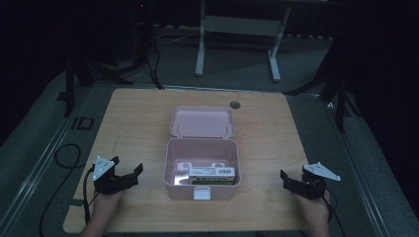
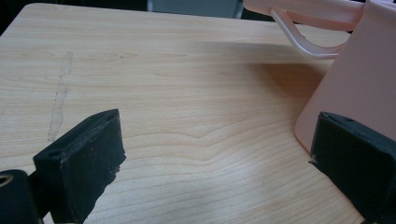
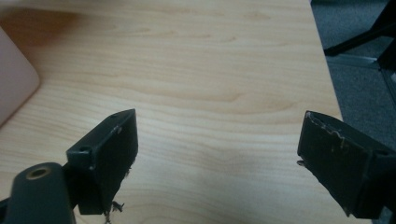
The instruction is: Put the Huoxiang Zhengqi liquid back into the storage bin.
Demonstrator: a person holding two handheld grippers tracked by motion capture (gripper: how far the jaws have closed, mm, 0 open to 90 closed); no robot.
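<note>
A pink plastic box [image 1: 170, 163] stands open in the middle of the wooden table [image 1: 133, 123], its lid [image 1: 201, 121] laid back flat behind it. Inside lies a green and white carton [image 1: 212, 175]. A white latch [image 1: 201, 193] sits on the box's front wall. My left gripper [image 1: 129, 170] rests near the table's front left, open, with nothing between its jaws; the box's side wall [image 2: 355, 88] and lid handle [image 2: 303, 44] show at the right of the left gripper view. My right gripper [image 1: 291, 180] rests at the front right, open and empty [image 3: 217, 154].
A round cable hole [image 1: 234, 104] is set in the table's far edge. A white desk frame [image 1: 237, 29] stands on the floor beyond. Cables [image 1: 64, 158] trail on the floor at the left. The table's right edge [image 3: 327, 60] lies close to my right gripper.
</note>
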